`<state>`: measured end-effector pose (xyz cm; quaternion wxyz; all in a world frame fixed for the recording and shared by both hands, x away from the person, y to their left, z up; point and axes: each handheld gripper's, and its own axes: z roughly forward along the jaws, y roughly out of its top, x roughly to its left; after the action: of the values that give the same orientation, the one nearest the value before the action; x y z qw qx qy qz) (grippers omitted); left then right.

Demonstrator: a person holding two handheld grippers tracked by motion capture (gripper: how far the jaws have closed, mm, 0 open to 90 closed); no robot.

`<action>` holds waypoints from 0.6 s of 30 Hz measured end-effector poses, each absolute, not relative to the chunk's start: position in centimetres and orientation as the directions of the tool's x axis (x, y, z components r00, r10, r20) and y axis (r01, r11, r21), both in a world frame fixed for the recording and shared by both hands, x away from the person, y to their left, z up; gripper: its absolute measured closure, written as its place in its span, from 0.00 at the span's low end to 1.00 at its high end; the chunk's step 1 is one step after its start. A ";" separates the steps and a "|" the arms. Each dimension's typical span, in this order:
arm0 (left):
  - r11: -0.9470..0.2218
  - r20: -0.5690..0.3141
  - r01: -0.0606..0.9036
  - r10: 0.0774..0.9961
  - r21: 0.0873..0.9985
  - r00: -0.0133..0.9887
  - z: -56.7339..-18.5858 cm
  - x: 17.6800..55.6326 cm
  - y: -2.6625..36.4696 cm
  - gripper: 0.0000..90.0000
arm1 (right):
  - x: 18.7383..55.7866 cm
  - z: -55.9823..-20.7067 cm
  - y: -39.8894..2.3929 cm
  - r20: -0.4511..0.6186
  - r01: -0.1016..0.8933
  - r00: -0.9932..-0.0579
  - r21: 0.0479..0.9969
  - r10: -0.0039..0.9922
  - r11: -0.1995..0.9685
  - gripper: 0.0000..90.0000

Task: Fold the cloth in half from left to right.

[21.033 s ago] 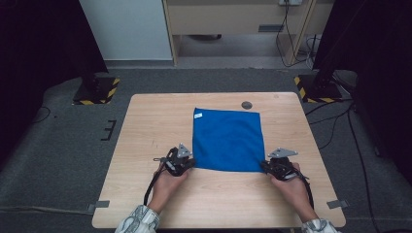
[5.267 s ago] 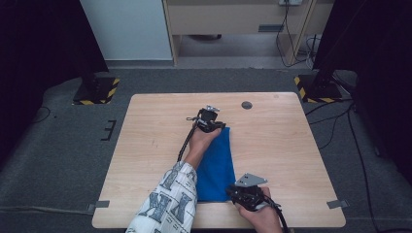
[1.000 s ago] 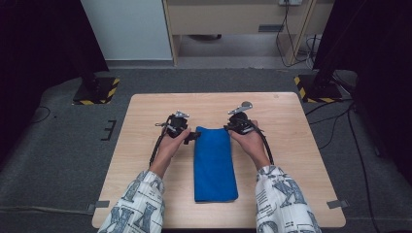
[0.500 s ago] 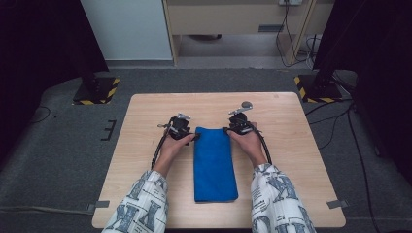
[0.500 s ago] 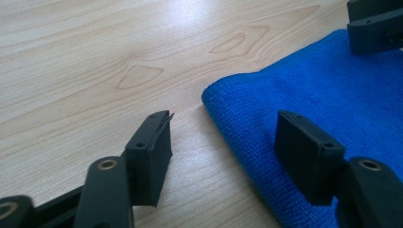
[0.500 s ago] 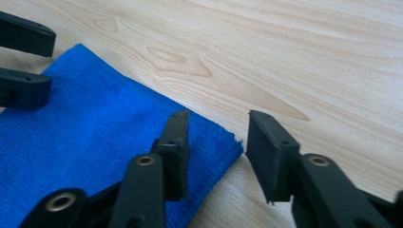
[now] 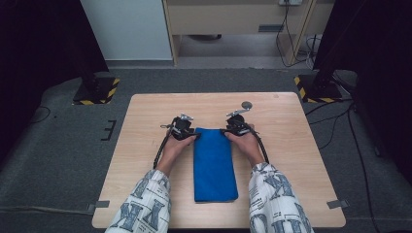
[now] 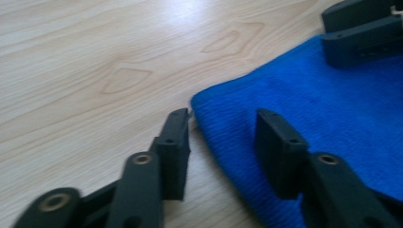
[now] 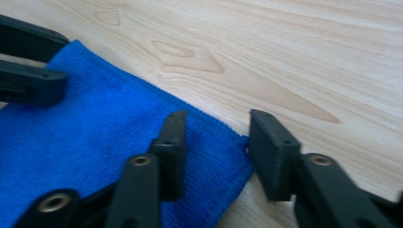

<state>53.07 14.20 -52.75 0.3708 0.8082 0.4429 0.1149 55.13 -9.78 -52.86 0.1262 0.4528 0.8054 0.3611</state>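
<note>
Cloth [image 7: 214, 162], folded into a long blue strip, lies mid-worktop [image 7: 301, 145], running from twelve to six o'clock. We judge it soft, light and limp, best pinched at its two far corners. Our left claw [image 8: 221, 137] and right claw [image 9: 214, 142] each straddle one corner, jaws partly open and just closing, pads not yet pressing the fabric.

Blue cloth [image 7: 213, 162], pale wooden table [image 7: 301, 145], black-and-white patterned sleeves [image 7: 145, 204].
</note>
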 end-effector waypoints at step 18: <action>-0.340 -0.139 0.589 0.773 0.733 0.619 -51.3 52.1 13.2 0.94 | 53.7 -51.1 -9.9 0.160 0.604 -0.604 0.731 0.781 0.318 0.95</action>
<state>52.10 13.20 -51.29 0.3915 0.8102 0.4201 0.1175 53.75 -9.94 -51.06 0.1119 0.4304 0.8041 0.3945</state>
